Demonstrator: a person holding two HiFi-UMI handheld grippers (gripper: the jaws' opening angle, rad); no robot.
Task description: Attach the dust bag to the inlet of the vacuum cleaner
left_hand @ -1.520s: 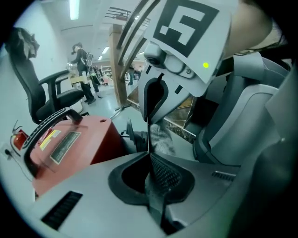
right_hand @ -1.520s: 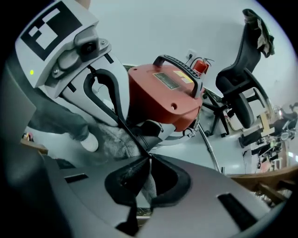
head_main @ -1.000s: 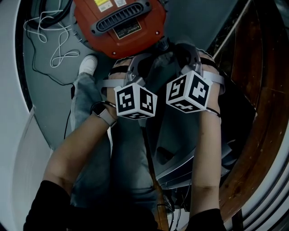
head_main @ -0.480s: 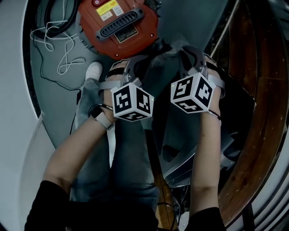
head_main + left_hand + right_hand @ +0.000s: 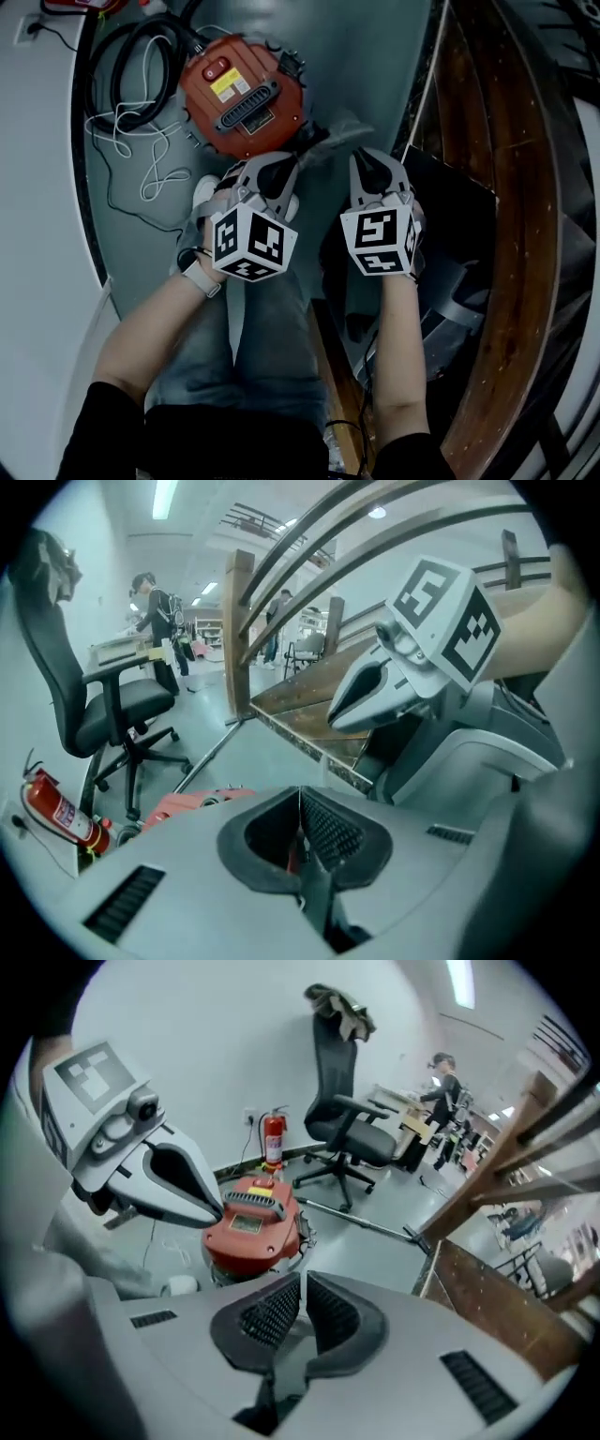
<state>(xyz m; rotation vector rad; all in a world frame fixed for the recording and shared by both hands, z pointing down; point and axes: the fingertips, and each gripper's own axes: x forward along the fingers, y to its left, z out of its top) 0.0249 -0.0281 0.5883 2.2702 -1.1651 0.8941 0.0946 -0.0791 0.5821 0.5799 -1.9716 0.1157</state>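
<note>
The red vacuum cleaner [image 5: 242, 94] stands on the grey floor ahead of my knees; it also shows in the right gripper view [image 5: 251, 1222]. A thin grey dust bag [image 5: 328, 141] hangs between the two gripper tips, most of it hidden under them. My left gripper [image 5: 272, 173] is held above my lap, its pads [image 5: 323, 832] closed on a thin sheet edge. My right gripper [image 5: 370, 169] is beside it, to its right, and its jaws [image 5: 298, 1312] pinch a pale strip of the same bag. Both are well above the vacuum and apart from it.
A black hose [image 5: 141, 66] and a loose white cord [image 5: 141, 150] lie left of the vacuum. A wooden railing [image 5: 487, 187] runs along the right. An office chair [image 5: 352, 1129] and a fire extinguisher [image 5: 273, 1138] stand by the far wall. A person stands far off.
Both grippers have risen together, so the vacuum now looks smaller and farther away. The right gripper's marker cube has rolled to face a different way.
</note>
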